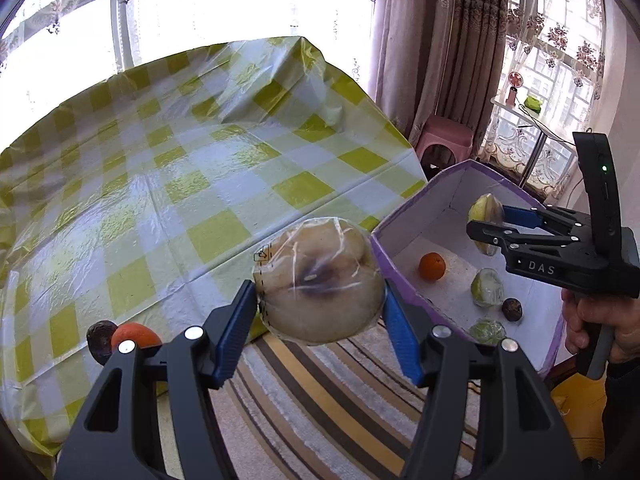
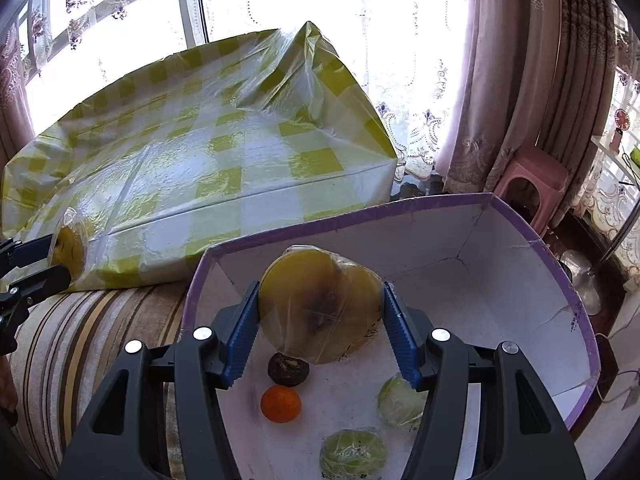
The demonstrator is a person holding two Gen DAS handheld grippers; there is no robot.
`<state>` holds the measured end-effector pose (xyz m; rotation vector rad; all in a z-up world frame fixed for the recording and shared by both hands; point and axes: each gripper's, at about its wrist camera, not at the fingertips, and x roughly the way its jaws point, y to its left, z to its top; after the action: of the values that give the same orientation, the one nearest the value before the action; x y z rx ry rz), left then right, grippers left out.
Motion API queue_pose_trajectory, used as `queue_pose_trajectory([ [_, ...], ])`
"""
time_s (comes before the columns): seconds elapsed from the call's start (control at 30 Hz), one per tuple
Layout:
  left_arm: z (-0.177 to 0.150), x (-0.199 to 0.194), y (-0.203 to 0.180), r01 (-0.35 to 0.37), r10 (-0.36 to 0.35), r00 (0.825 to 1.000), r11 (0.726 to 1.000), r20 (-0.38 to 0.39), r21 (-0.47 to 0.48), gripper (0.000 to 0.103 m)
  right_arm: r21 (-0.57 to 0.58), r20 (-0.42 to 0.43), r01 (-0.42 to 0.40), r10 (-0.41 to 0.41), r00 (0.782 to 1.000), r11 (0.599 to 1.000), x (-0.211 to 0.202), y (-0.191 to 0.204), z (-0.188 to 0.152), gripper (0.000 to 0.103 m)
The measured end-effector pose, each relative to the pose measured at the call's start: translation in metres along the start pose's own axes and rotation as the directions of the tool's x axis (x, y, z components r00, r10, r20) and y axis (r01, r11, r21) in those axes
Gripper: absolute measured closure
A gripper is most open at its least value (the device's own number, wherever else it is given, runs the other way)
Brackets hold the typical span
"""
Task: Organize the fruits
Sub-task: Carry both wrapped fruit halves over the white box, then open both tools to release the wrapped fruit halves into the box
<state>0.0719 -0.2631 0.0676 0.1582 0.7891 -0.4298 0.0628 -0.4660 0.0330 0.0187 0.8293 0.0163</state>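
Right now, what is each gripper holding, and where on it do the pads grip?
The left gripper holds a wrapped pale fruit by its opposite sides; the right gripper holds a wrapped yellow fruit likewise.

Your left hand-held gripper (image 1: 320, 312) clamps a pale round fruit wrapped in clear film (image 1: 318, 280) over the striped rug (image 1: 320, 392), beside the yellow-checked tabletop (image 1: 160, 168). Your right hand-held gripper (image 1: 486, 226) grips a yellow film-wrapped fruit (image 1: 482, 210) above the purple-rimmed white cardboard box (image 1: 400, 220) holding a small orange (image 1: 432, 266).
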Motion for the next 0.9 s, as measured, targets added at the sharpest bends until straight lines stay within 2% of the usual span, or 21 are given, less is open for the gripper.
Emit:
queue_pose_trajectory([
  [0.27, 0.009, 0.048, -0.074, 0.113, -0.102, 0.992, 0.983, -0.08, 0.142, 0.041, -0.043, -0.079, 0.067, -0.071, 0.994, 0.997, 0.016, -0.014, -0.022, 0.045],
  [0.47, 0.014, 0.088, -0.112, 0.135, -0.098, 0.982, 0.963, -0.164, 0.231, 0.041, -0.132, -0.132, 0.118, -0.136, 0.982, 0.984, 0.029, -0.011, -0.03, 0.045],
  [0.5, 0.015, 0.094, -0.113, 0.129, -0.089, 0.981, 0.965, -0.175, 0.231, 0.04, -0.15, -0.131, 0.152, -0.172, 0.976, 0.977, 0.03, -0.011, -0.03, 0.044],
  [0.57, 0.017, 0.104, -0.112, 0.126, -0.082, 0.977, 0.967, -0.197, 0.222, 0.041, -0.155, -0.107, 0.166, -0.184, 0.977, 0.974, 0.029, -0.014, -0.029, 0.044],
  [0.7, 0.012, 0.12, -0.109, 0.119, -0.068, 0.971, 0.969, -0.231, 0.215, 0.041, -0.153, -0.124, 0.191, -0.211, 0.97, 0.97, 0.037, -0.017, -0.029, 0.044],
  [0.9, 0.006, 0.125, -0.114, 0.095, -0.038, 0.975, 0.962, -0.219, 0.255, 0.041, -0.199, -0.168, 0.224, -0.259, 0.951, 0.954, 0.048, -0.015, -0.032, 0.044],
])
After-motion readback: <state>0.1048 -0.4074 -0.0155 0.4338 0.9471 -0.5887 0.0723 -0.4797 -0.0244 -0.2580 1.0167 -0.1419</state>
